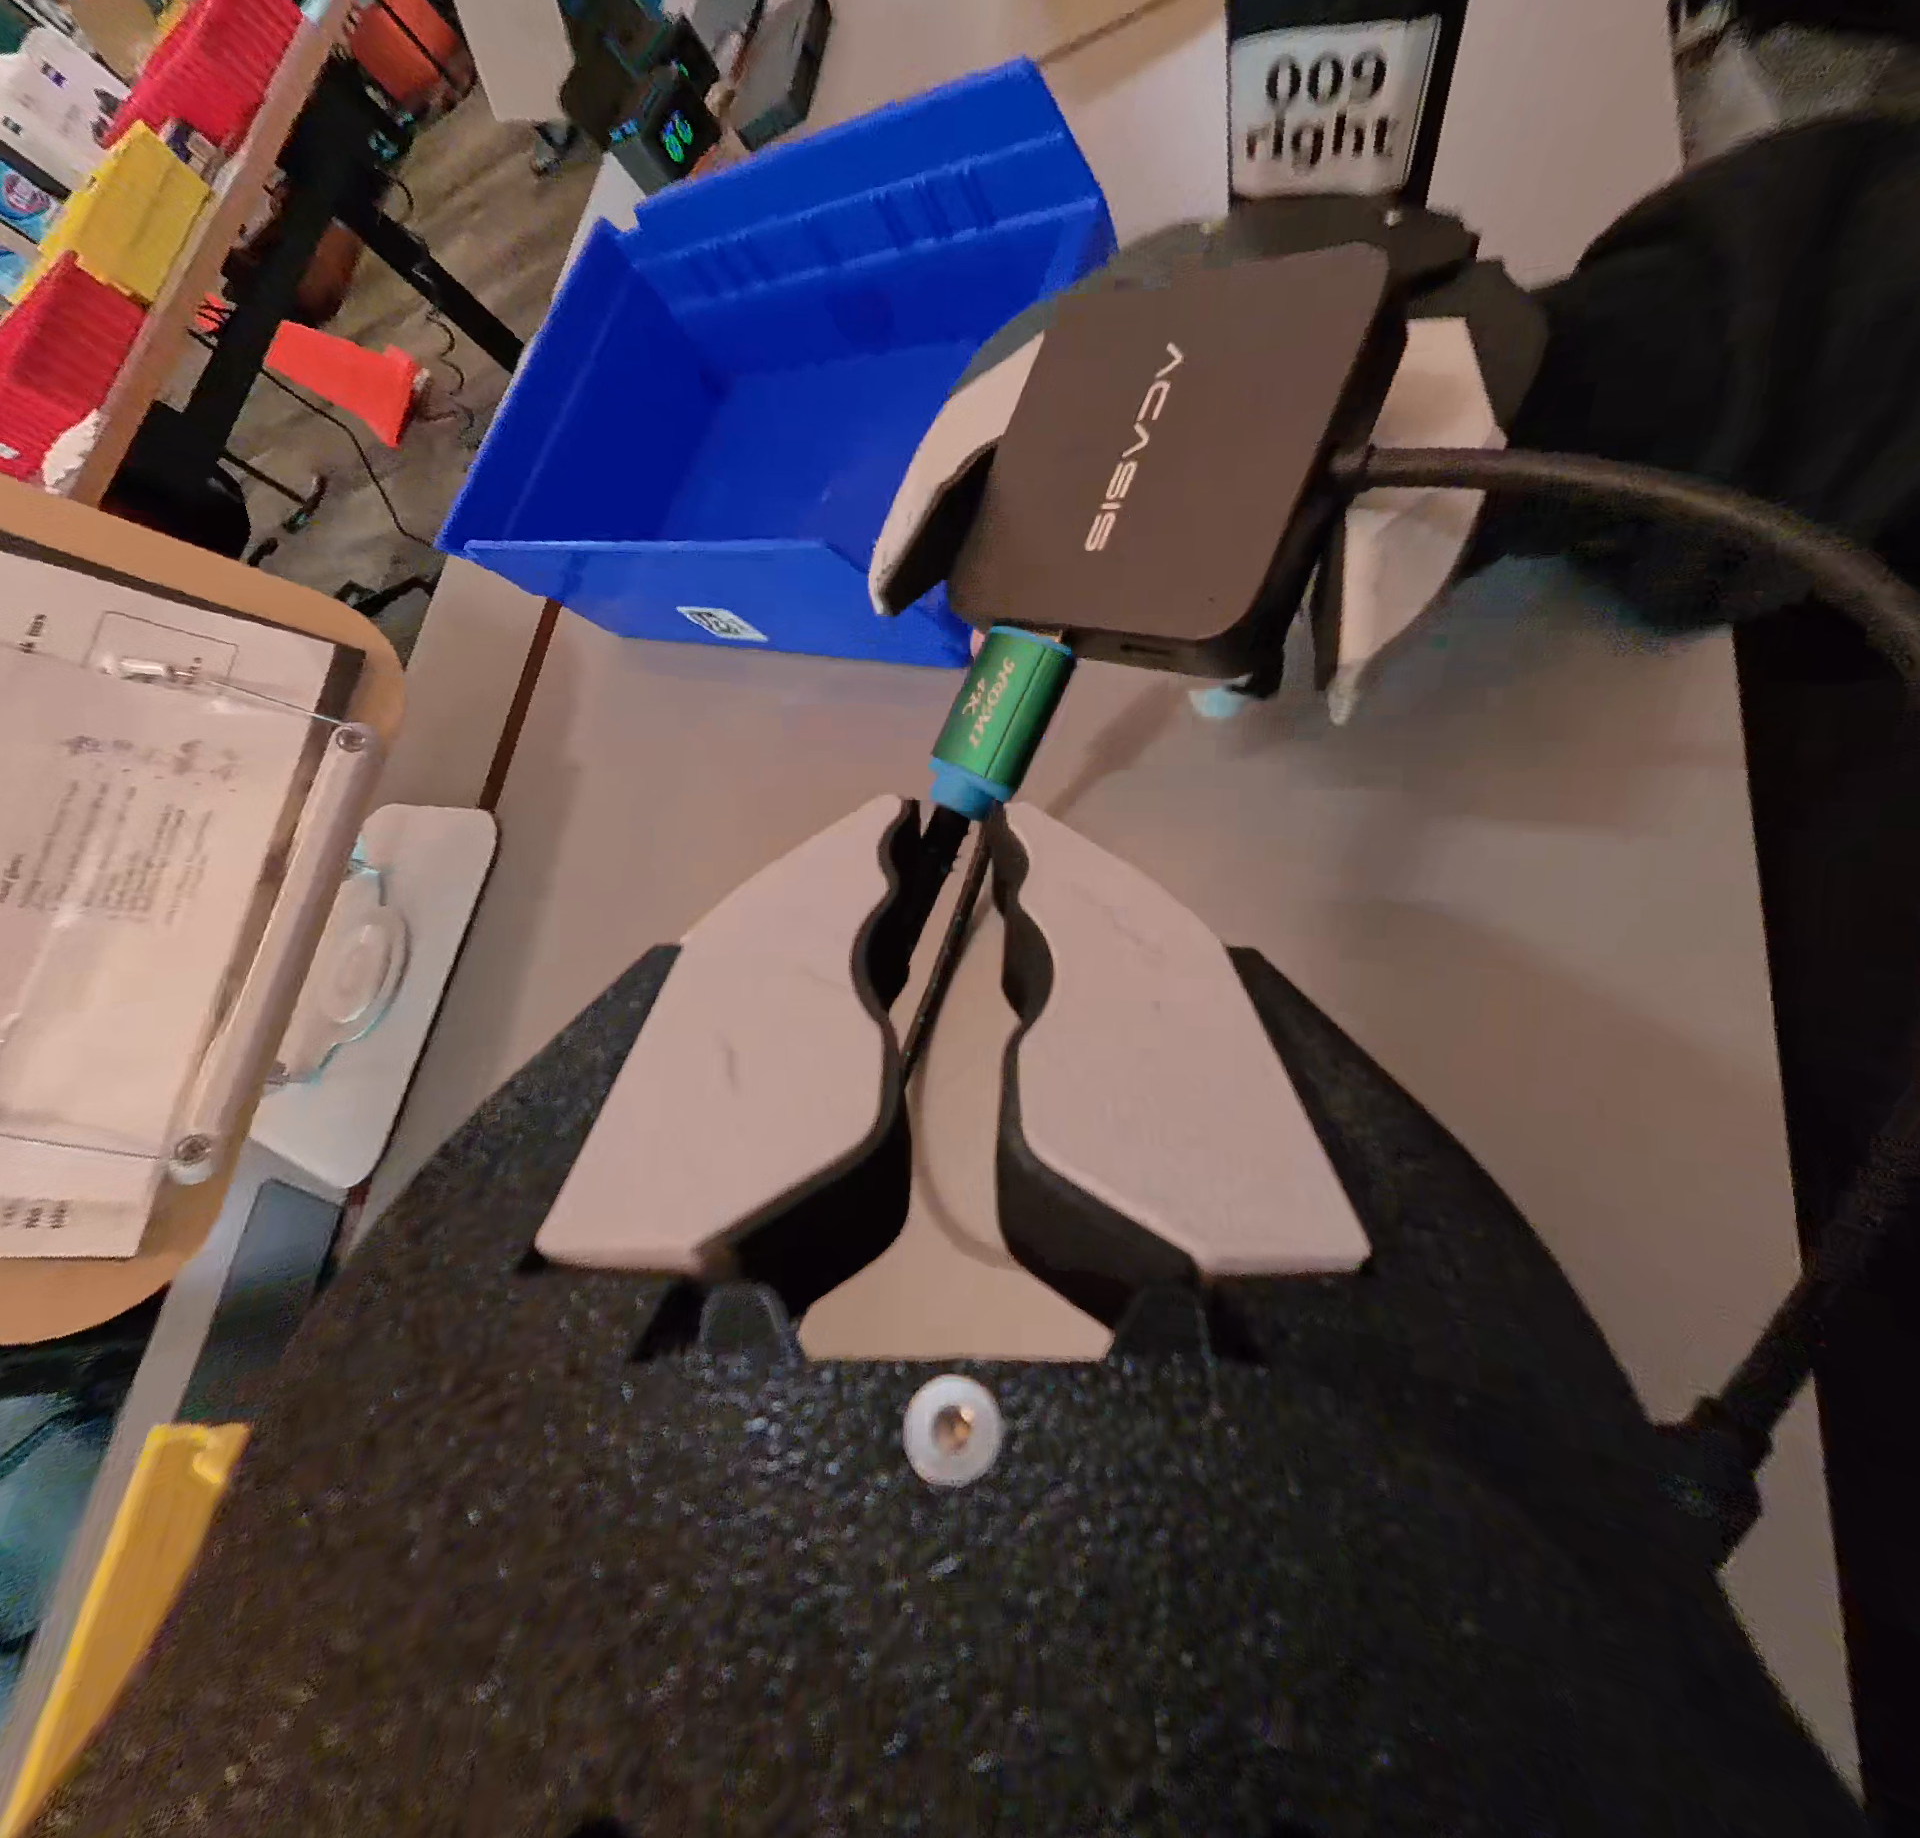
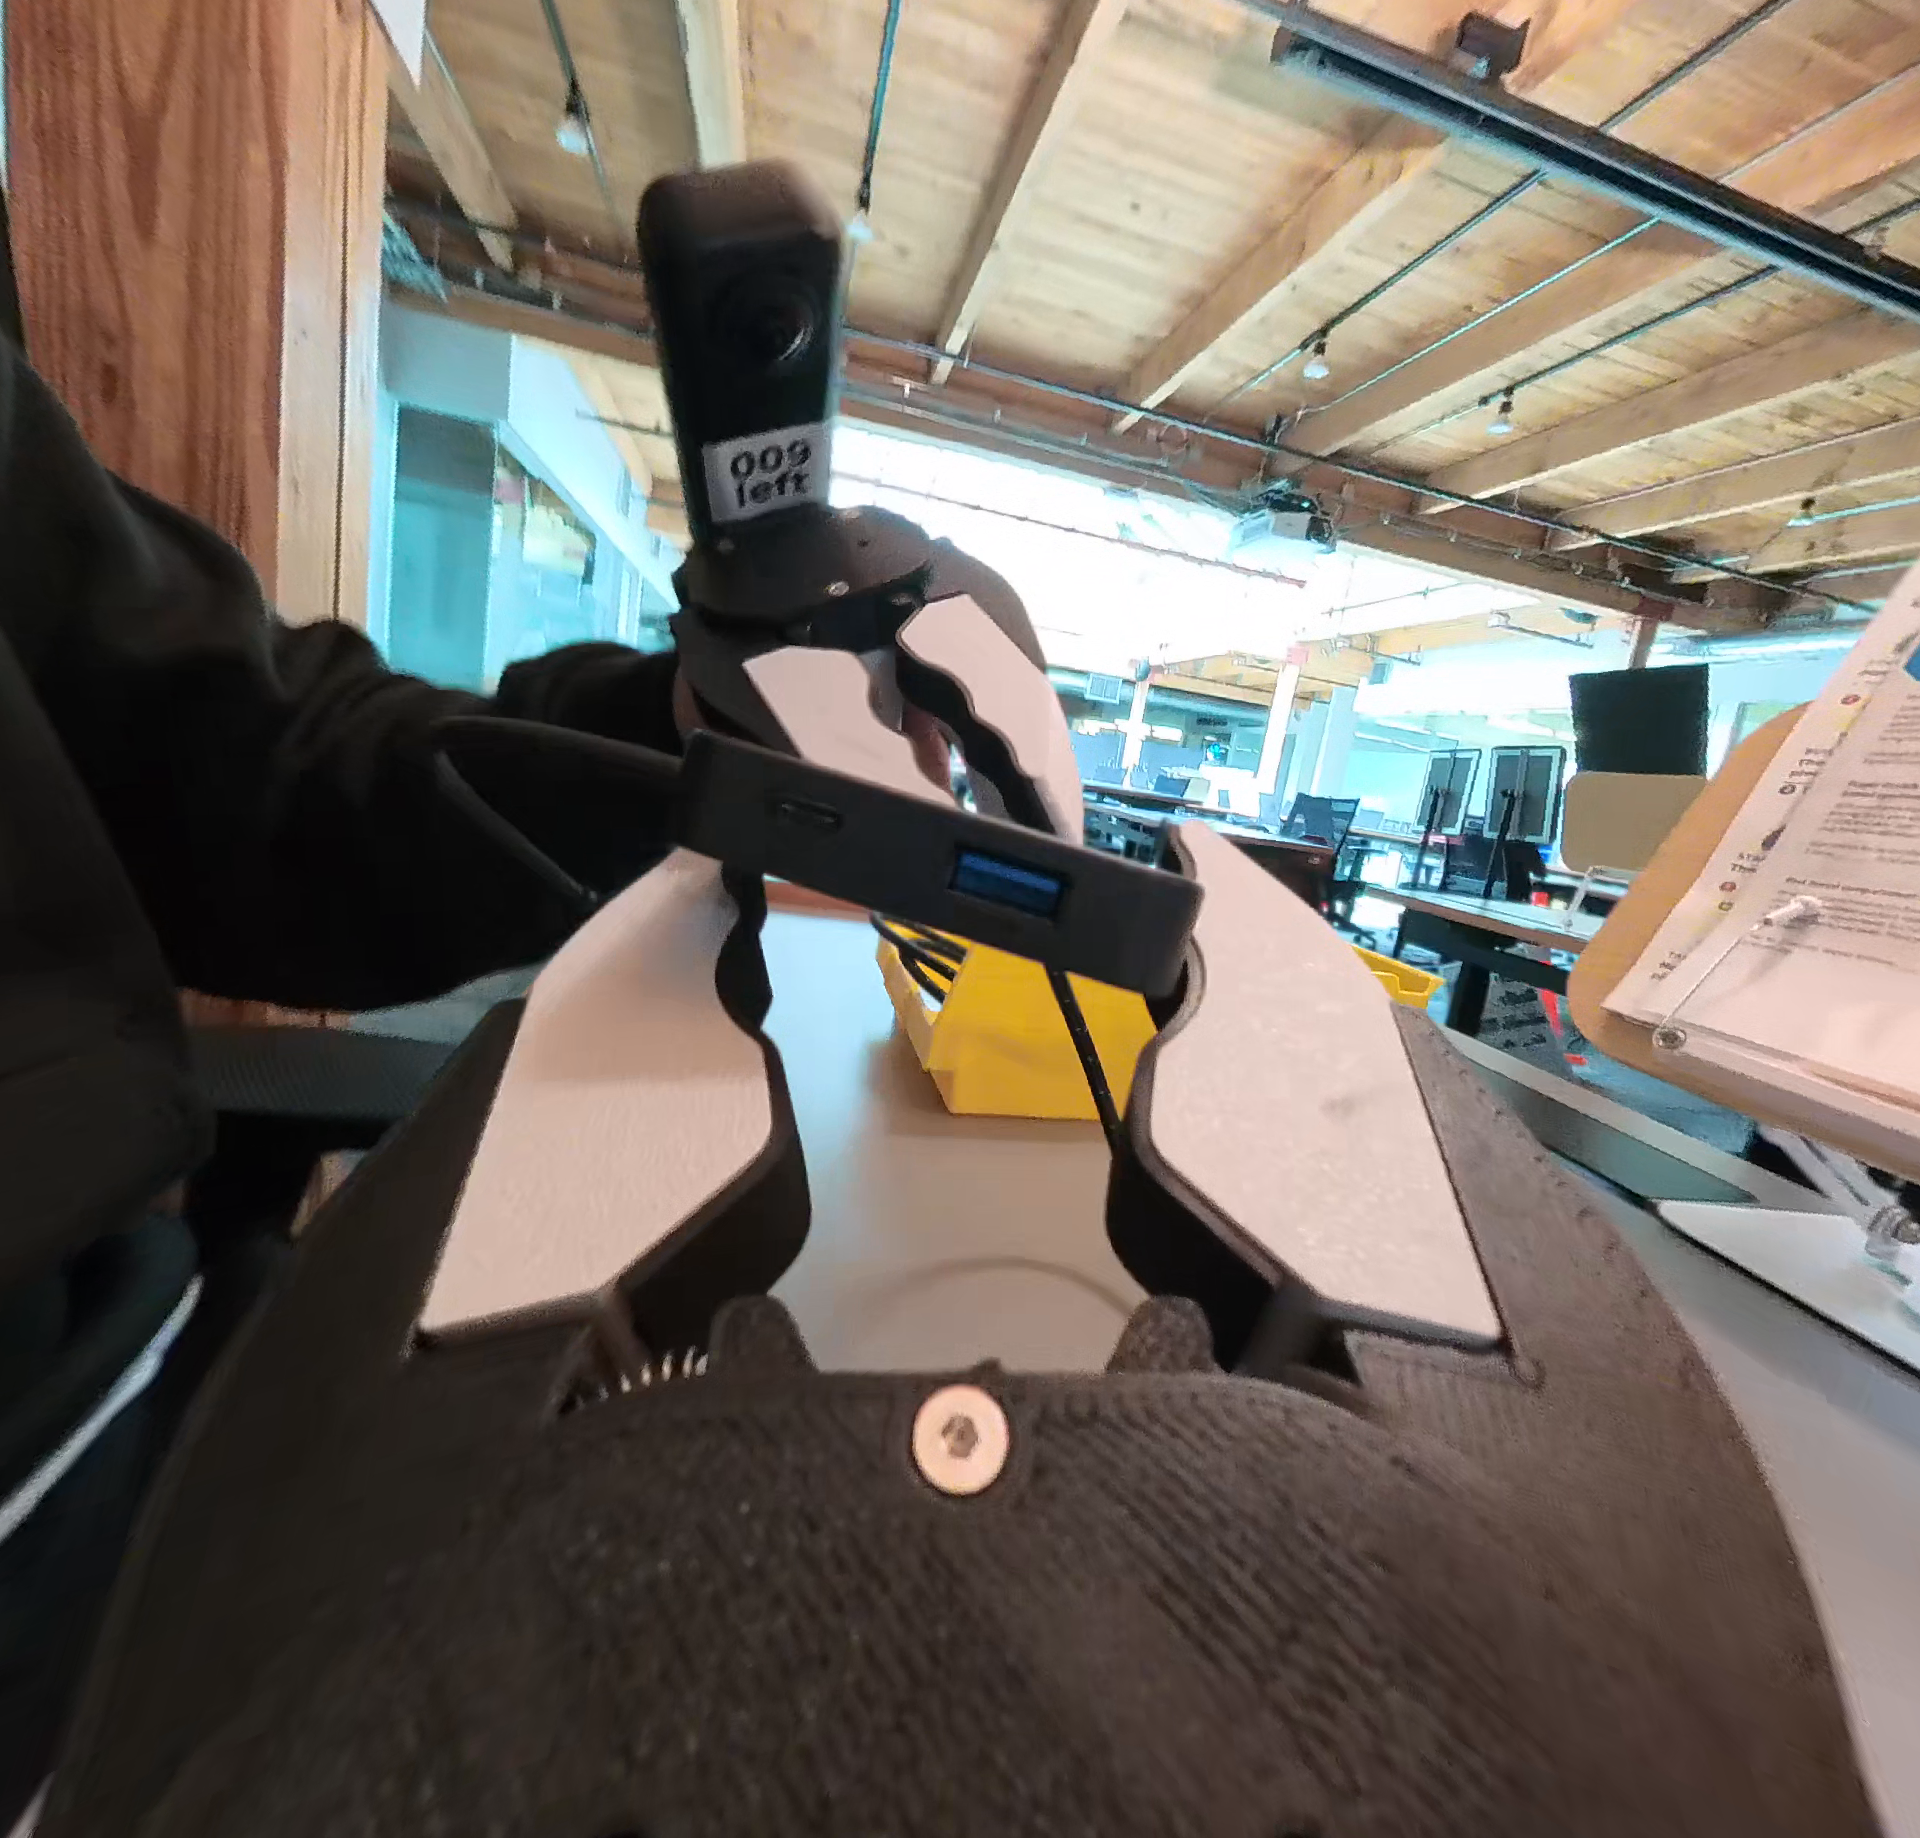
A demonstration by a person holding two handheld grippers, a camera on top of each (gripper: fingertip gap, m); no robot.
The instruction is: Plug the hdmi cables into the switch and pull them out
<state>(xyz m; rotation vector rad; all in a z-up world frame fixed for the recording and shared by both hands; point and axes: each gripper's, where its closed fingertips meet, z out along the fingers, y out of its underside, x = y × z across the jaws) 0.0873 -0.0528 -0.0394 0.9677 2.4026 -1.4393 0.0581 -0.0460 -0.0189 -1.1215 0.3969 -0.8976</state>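
Above the table [image 1: 1351, 957], the left gripper [image 1: 951, 832] pinches the limp cable [image 1: 940, 884] behind its rigid plug [image 1: 1003, 718], while the right gripper [image 2: 966, 895] clamps the light, slick switch [image 1: 1184, 448].

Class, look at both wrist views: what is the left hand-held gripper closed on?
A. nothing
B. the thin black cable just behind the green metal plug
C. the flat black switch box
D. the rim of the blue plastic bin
B: the left hand-held gripper pinches the thin black cable just behind the green metal plug, while the right hand-held gripper holds the flat black switch box.
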